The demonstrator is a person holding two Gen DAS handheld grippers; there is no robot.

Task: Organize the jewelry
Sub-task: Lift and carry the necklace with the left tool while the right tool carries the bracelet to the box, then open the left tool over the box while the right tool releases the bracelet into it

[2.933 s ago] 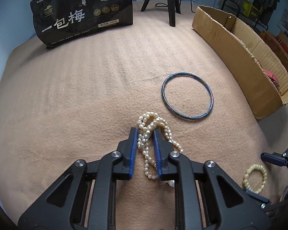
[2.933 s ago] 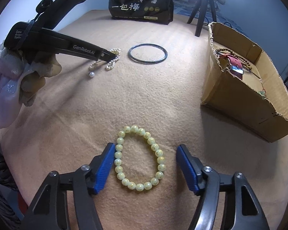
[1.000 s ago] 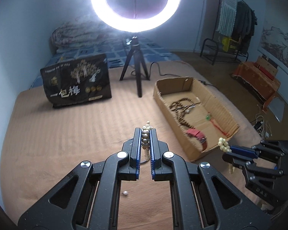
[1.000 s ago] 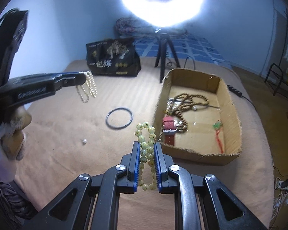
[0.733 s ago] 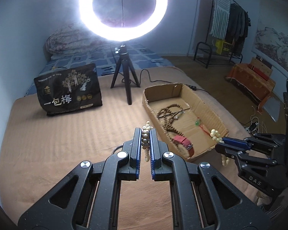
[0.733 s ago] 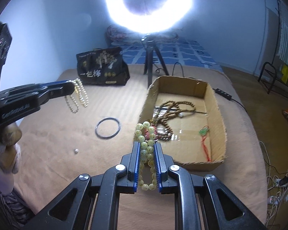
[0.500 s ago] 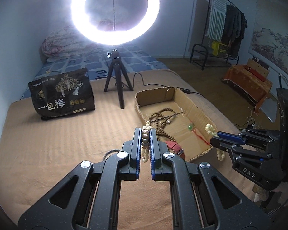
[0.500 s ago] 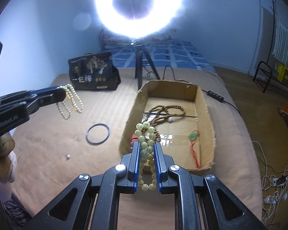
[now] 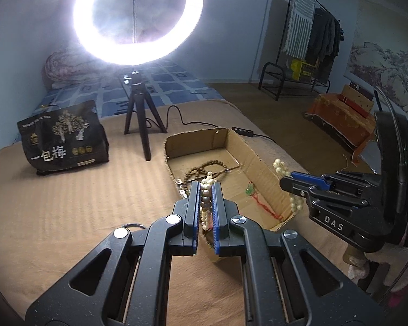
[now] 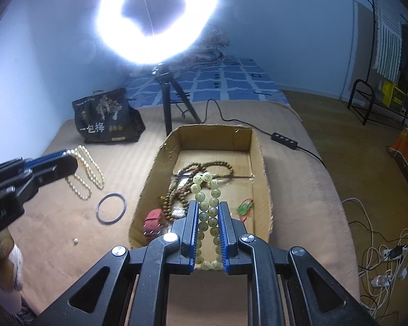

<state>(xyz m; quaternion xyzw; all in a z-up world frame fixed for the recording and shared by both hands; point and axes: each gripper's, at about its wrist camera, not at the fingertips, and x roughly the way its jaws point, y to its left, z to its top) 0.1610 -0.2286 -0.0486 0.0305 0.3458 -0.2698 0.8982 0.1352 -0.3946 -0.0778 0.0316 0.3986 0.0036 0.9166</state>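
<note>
My left gripper point(image 9: 206, 187) is shut on a pearl necklace point(image 9: 205, 198), held in the air beside the near left side of the cardboard box point(image 9: 261, 163). In the right wrist view the left gripper point(image 10: 68, 160) shows with the pearl necklace point(image 10: 87, 174) hanging from it. My right gripper point(image 10: 208, 206) is shut on a pale green bead bracelet point(image 10: 208, 190), held above the near end of the cardboard box point(image 10: 265, 179). The right gripper point(image 9: 288, 179) with the bracelet point(image 9: 278, 165) also shows in the left wrist view. The box holds a brown bead necklace point(image 10: 198, 171), a red strap point(image 10: 152, 218) and a green pendant point(image 10: 244, 207).
A dark bangle point(image 10: 111, 208) and a loose pearl point(image 10: 75, 241) lie on the tan blanket left of the box. A black bag point(image 9: 64, 141) and a ring light tripod point(image 9: 138, 125) stand at the back. Cables and a power strip point(image 10: 380, 255) lie on the floor at right.
Both grippers picked up their jewelry from the blanket, rose, and moved over toward the cardboard box. The right gripper now hangs over the box's near end.
</note>
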